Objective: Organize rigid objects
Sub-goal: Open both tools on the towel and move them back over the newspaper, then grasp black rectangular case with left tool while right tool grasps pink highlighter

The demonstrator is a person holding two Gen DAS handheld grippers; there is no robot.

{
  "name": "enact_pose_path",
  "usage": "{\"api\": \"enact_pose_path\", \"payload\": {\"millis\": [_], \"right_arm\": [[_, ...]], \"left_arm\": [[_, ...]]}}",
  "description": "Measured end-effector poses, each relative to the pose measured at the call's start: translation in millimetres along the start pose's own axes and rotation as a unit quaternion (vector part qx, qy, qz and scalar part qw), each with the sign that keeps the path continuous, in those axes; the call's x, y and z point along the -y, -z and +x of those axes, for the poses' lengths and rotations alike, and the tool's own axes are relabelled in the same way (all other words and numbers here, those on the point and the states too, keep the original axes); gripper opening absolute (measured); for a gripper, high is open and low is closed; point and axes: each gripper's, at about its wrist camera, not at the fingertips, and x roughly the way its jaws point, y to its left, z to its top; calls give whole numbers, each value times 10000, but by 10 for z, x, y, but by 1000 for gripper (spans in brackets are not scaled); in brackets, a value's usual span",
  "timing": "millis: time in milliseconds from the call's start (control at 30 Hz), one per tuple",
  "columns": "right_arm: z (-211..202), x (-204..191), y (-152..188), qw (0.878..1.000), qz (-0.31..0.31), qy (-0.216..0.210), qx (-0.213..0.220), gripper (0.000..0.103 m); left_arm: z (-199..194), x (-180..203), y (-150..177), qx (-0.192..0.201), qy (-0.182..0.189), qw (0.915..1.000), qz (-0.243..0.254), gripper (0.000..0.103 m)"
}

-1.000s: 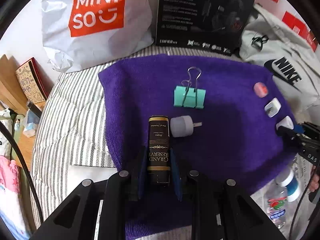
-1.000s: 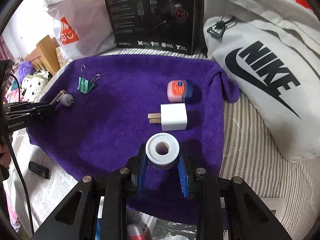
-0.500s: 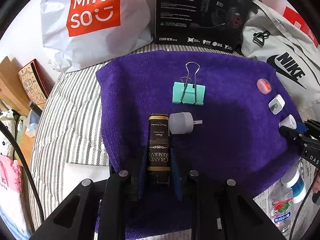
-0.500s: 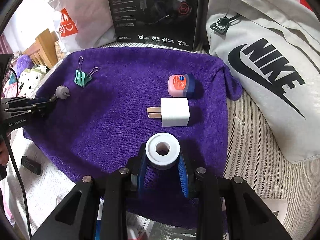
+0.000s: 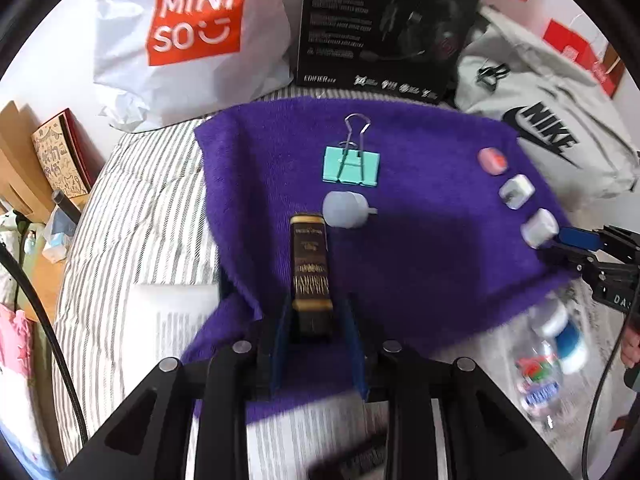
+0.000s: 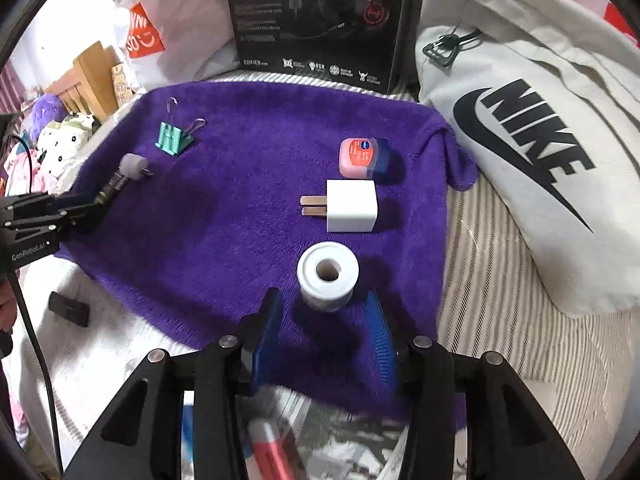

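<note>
On the purple towel (image 6: 224,240), my left gripper (image 5: 316,320) opens around a dark tube (image 5: 310,268); my right gripper (image 6: 324,320) opens around a white roll (image 6: 327,276), pads clear.

plastic bottle (image 5: 548,360) blurred, tube (image 6: 270,454) cut off

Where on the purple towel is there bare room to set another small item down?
The widest bare patch on the towel lies mid-cloth, between the binder clip and the white plug. The back strip by the black box is also free. Crowded: right column of balm tin, plug, tape roll.
</note>
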Motion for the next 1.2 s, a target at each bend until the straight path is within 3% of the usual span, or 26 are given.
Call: {"api": "enact_pose_path", "payload": {"millis": [133, 300, 467, 567, 700, 767, 967, 1067, 1200], "right_arm": [[-309, 12, 153, 9997, 111, 24, 201, 52], [-670, 14, 463, 9987, 294, 0, 425, 56], [-847, -21, 776, 9982, 446, -71, 403, 56], [-892, -66, 927, 9984, 450, -98, 318, 56], [-977, -152, 1074, 9993, 256, -42, 271, 56], [-1025, -177, 1153, 9994, 196, -38, 271, 56], [-1062, -182, 1309, 9995, 207, -72, 213, 56], [-1049, -188, 1343, 9995, 227, -116, 198, 56], [-1003, -180, 1361, 9994, 260, -162, 161, 56]], "left_arm": [[-358, -19, 226, 285, -7, 9995, 148, 52], [-650, -29, 516, 412, -27, 9984, 386, 52], [-509, 21, 778, 52, -293, 9969, 733, 52], [-424, 38, 835, -13, -69, 9970, 772, 52], [-318, 153, 883, -107, -152, 9923, 1224, 52], [-256, 203, 875, -157, -238, 9896, 1413, 50], [-201, 320, 772, -267, 37, 9852, 1695, 37], [-217, 350, 795, -380, 130, 9860, 1618, 25], [-282, 373, 930, -285, 262, 9912, 1270, 22]]}}
